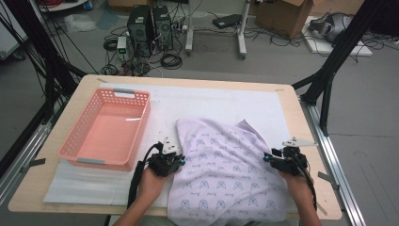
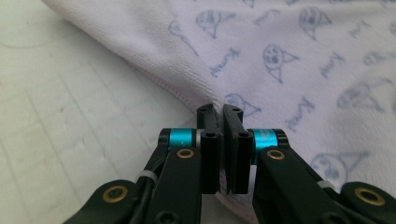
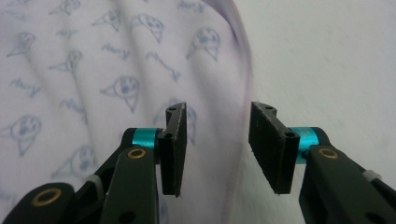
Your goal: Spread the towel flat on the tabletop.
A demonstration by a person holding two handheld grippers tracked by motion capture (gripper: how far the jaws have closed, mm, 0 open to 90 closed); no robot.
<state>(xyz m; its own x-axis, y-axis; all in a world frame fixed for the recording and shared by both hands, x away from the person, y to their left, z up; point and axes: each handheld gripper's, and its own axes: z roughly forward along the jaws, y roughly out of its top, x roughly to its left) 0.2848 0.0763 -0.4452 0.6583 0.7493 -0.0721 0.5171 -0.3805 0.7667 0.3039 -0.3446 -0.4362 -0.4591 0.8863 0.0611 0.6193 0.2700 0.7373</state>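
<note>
A pale lilac cloth (image 1: pixel 226 165) printed with small blue cartoon figures lies rumpled on the white mat, its near end hanging over the table's front edge. My left gripper (image 1: pixel 181 159) is at the cloth's left edge. In the left gripper view, its jaws (image 2: pixel 223 114) are pressed together on the hem of the cloth (image 2: pixel 280 56). My right gripper (image 1: pixel 268 157) is at the cloth's right edge. The right gripper view shows its jaws (image 3: pixel 217 112) standing apart, astride the edge of the cloth (image 3: pixel 93 70), with neither pad pressing on it.
An empty pink plastic basket (image 1: pixel 77 127) stands on the left of the white mat (image 1: pixel 211 101), close to my left hand. The wooden table (image 1: pixel 301 132) ends just right of my right gripper. Computers, cables and boxes sit on the floor beyond.
</note>
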